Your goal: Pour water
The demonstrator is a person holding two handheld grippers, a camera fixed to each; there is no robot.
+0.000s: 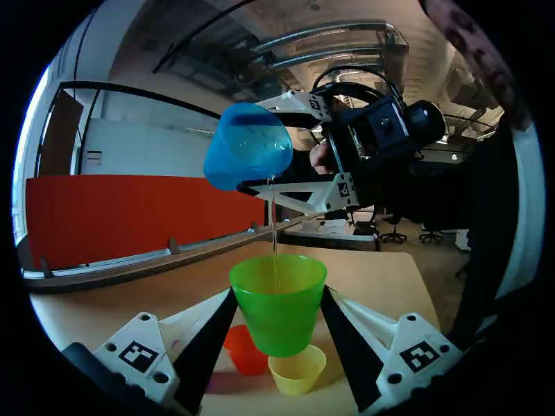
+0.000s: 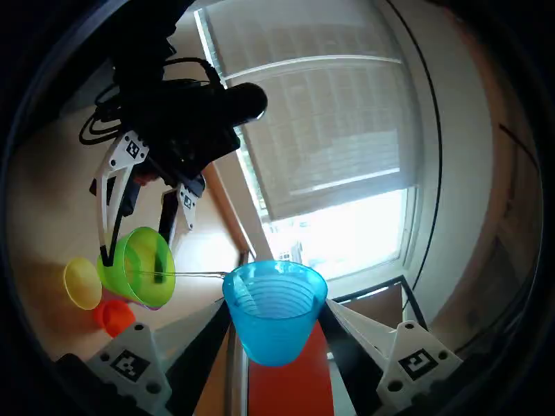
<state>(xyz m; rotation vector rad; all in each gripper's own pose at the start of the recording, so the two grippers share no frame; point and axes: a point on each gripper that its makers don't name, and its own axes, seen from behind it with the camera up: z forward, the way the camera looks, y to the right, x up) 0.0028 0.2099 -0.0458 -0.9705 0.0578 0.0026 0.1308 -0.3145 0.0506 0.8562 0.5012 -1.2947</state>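
Water is poured in a thin stream from a tilted blue cup, clamped by the right gripper, into a green cup held by the left gripper over a pale wooden table (an orange cup and a yellow cup stand below). A red partition is seen at the far left.

The left gripper has two white plastic fingers lined on the inside with black pads. Each finger carries a square black-and-white marker ringed by small dark screws. The right gripper is built the same way — white fingers, black lining, a marker near each base. Seen from across, the fingers are open white trusses with smaller markers, fixed to a bulky black housing with a round black camera barrel and looping black cables. The person wears a dark sleeve.
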